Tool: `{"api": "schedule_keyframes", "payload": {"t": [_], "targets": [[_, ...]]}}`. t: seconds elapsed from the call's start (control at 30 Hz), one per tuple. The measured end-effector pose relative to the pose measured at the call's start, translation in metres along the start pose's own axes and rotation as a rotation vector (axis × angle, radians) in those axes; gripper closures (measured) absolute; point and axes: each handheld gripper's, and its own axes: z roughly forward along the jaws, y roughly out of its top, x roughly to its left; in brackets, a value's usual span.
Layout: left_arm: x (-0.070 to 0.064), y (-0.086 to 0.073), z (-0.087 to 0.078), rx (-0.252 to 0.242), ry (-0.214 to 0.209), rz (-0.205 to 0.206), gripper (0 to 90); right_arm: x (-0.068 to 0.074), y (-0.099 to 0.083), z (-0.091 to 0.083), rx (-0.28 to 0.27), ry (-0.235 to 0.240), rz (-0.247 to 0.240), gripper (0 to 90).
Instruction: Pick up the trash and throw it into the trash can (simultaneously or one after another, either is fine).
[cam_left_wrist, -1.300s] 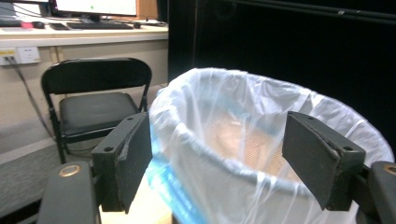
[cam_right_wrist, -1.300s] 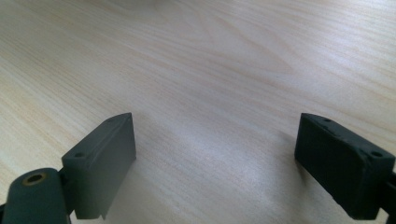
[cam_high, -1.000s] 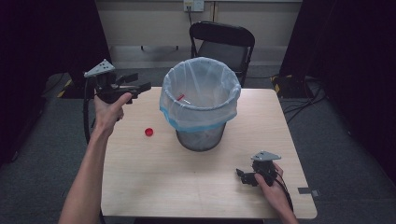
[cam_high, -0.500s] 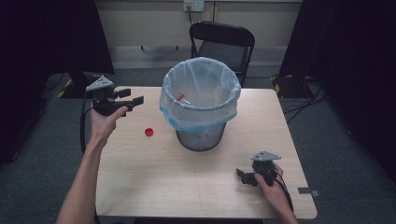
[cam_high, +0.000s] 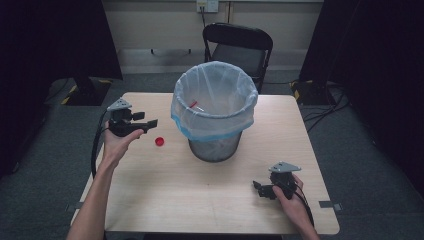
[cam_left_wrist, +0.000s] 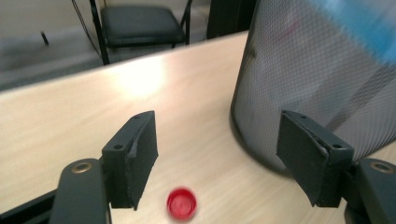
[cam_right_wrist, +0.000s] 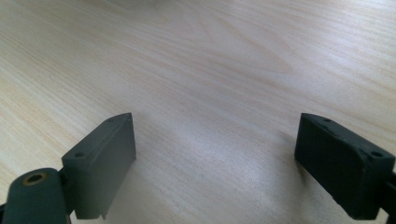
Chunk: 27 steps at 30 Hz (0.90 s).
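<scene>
Red bottle cap (cam_high: 159, 141) lies on the wooden table (cam_high: 165, 200), left of the mesh bin (cam_high: 215, 146) with its plastic liner (cam_high: 214, 107), well clear of the bin's base. The left gripper (cam_high: 150, 123) hovers just left of the cap, above the tabletop, pointed towards the bin. In the left gripper view the cap (cam_left_wrist: 181, 204) sits low between the jaws, nearer the left one. To take it cleanly, I'd judge the hand wants to drop straight down, centre the cap between the pads, then close gently so the small disc doesn't skid away. Jaws on the left gripper stand wide apart, holding nothing. The right gripper (cam_high: 259, 189) rests low at the near right of the table, jaws also spread wide over bare wood, nothing between them.
</scene>
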Motion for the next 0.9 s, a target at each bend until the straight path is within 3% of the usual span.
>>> {"api": "schedule_keyframes", "payload": {"t": [0.13, 0.23, 0.33, 0.53, 0.63, 0.73, 0.83, 0.9], "targets": [[0.001, -0.011, 0.008, 0.016, 0.009, -0.014, 29.8, 0.0, 0.0, 0.0, 0.0, 0.0, 0.001, 11.5], [0.003, -0.017, 0.016, 0.069, 0.022, -0.012, 29.8, 0.0, 0.0, 0.0, 0.0, 0.0, 0.0, 11.5], [0.001, -0.021, 0.021, 0.05, 0.038, -0.011, 29.9, 0.0, 0.0, 0.0, 0.0, 0.0, 0.0, 11.5], [0.005, -0.037, 0.037, 0.132, 0.024, -0.021, 30.8, 0.0, 0.0, 0.0, 0.0, 0.0, 0.0, 11.6], [0.004, -0.039, 0.043, 0.158, 0.029, -0.024, 35.2, 0.0, 0.0, 0.0, 0.0, 0.0, 0.0, 11.5], [0.002, -0.038, 0.05, 0.177, 0.064, 0.018, 36.1, 0.0, 0.0, 0.0, 0.001, -0.001, 0.0, 11.4], [0.003, -0.042, 0.057, 0.2, 0.059, -0.005, 37.4, 0.0, 0.0, 0.0, 0.002, 0.0, 0.0, 11.4], [0.005, -0.043, 0.061, 0.216, 0.071, 0.003, 37.4, 0.0, 0.0, 0.0, 0.002, 0.0, 0.0, 11.4]]}}
